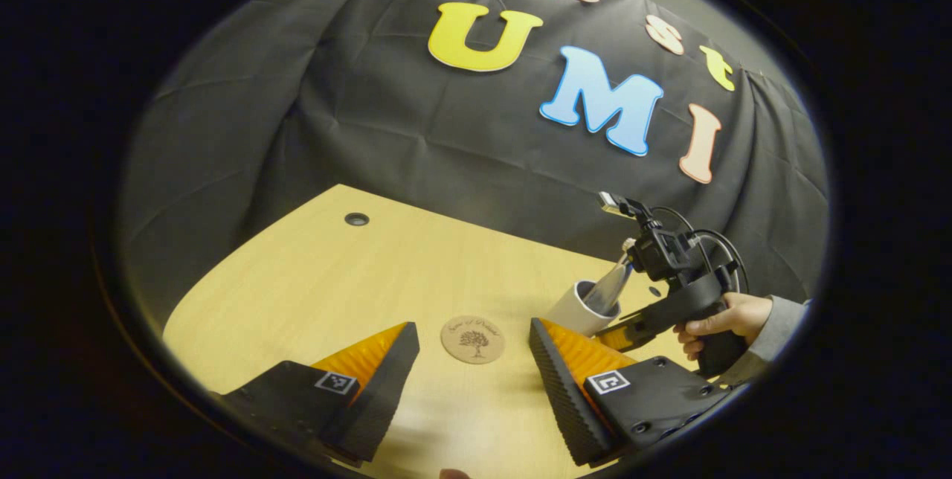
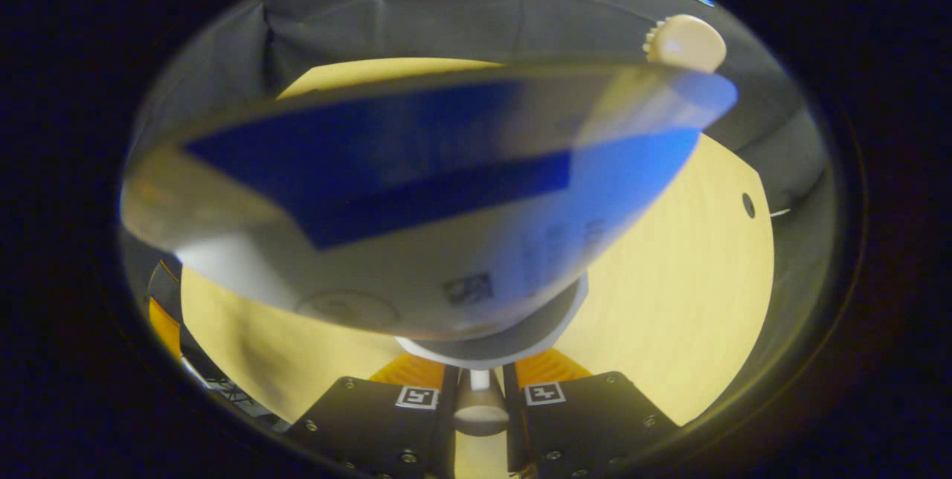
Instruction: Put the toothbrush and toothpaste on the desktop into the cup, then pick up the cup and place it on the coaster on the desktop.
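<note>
— Fingers first: what has the right gripper got hold of?

— Its fingers are drawn close on a pale, narrow thing between the pads. I take it for the wall of the cup, pinched at the rim, but the view is too blurred and close to be sure. Right above them the toothpaste looms large, its cap pointing up and away.

— And the left gripper?

— Wide apart and holding nothing. It hovers low over the tabletop, and the coaster lies flat between its two fingers.

— Where is the cup as seen from there?

— Just beyond the coaster, to its right, white and tilted, with the tube leaning out of its mouth. The right gripper, held by a hand, is at it. I can't pick out the toothbrush.

— How will the cup handle?

— Stiff and smooth-walled, I'd judge, so a rim pinch could slip or let it swing. The tube is tall and soft, top-heavy, and may tip out if the cup leans further. Keep it upright and set it down gently on the coaster.
</note>
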The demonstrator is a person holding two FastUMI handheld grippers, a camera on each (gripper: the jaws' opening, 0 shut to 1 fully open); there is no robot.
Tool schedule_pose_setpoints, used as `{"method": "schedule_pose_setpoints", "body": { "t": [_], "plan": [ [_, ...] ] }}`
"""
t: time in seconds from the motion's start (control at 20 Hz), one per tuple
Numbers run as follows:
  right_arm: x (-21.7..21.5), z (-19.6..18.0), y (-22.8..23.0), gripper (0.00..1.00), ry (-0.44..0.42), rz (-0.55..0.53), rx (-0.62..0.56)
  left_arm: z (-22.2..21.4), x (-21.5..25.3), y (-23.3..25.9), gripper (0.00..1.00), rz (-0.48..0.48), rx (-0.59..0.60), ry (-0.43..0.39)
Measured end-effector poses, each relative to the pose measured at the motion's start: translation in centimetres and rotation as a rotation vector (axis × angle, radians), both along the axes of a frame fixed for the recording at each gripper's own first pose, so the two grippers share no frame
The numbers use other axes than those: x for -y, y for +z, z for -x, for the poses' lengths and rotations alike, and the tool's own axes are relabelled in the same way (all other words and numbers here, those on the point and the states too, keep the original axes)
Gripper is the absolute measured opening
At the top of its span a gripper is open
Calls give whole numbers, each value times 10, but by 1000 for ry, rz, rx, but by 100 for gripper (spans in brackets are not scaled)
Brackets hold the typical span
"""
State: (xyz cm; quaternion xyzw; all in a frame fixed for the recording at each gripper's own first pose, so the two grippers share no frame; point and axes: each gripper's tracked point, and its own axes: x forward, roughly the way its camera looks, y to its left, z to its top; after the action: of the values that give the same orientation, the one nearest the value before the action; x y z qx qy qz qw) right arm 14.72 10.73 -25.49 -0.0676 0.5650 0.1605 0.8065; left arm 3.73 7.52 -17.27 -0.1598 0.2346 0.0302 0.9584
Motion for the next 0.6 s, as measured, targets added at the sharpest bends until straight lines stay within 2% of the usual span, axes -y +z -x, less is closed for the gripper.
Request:
{"method": "schedule_pose_setpoints", "body": {
  "t": [0.4,0.6],
  "plan": [
    [-66,0,3,27,86,9,7,23,-49,-1,96,8,-5,53],
    [-83,0,0,27,105,23,-4,32,-66,-4,96,10,-13,68]
  ]
}}
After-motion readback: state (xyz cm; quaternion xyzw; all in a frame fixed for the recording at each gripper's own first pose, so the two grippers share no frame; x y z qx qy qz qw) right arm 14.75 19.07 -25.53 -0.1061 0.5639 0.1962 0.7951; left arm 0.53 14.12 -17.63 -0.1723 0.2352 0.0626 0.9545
